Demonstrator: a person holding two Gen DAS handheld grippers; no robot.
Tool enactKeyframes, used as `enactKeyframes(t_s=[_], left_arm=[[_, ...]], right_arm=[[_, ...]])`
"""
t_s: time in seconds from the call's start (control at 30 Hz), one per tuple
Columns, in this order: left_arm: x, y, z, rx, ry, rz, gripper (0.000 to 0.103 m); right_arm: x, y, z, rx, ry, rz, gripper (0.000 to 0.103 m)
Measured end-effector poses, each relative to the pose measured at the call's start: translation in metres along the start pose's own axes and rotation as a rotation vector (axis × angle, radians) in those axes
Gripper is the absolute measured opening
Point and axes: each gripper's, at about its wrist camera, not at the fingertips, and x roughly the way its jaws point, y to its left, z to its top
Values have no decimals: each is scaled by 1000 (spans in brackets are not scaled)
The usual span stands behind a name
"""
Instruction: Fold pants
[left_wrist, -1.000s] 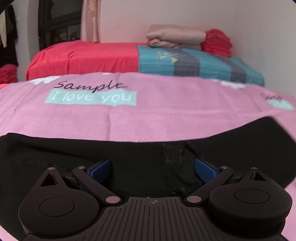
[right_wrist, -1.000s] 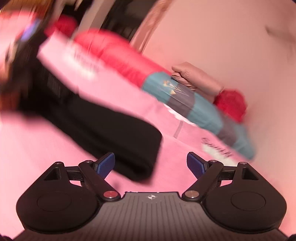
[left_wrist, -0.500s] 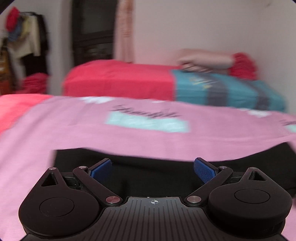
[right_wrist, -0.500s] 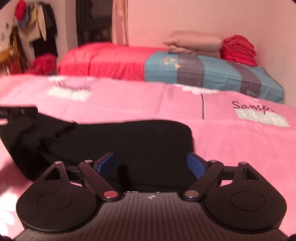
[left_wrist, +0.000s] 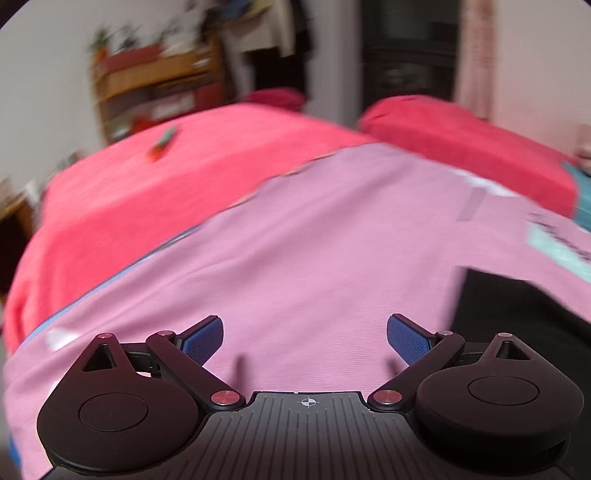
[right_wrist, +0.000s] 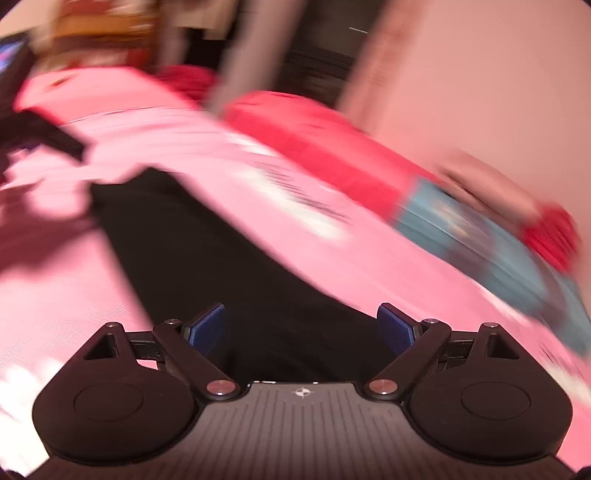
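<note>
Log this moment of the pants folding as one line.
left gripper: open, over pink sheet | right gripper: open, over black pants | pants: flat on sheet, ungripped | views: blurred

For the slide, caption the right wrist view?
Open right gripper over black pants lying on the pink bedsheet, nothing between the jaws; frame motion-blurred.

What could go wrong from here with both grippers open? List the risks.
1. The left gripper is over bare pink sheet, with the black pants off at the frame's right edge; closing here would likely pinch sheet.
2. The right gripper is over the pants, but the view is blurred, so a grab may land badly.
</note>
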Motion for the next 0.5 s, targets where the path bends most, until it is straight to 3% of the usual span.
enactKeyframes(t_s=[0.13,0.27,0.47,0.5], left_arm=[[4,40,-4,-68,17,36,103],[2,53,-9,-67,21,52,103],[-2,50,-15,-41,15,44,103],[-2,49,-15,-39,15,40,103]], right_arm=[[28,94,32,-242,-44,61,89],[69,158,56,-367,-30,43,87],[116,171,84,-276,1,2,79],[121,167,86,-247,12,18,71]])
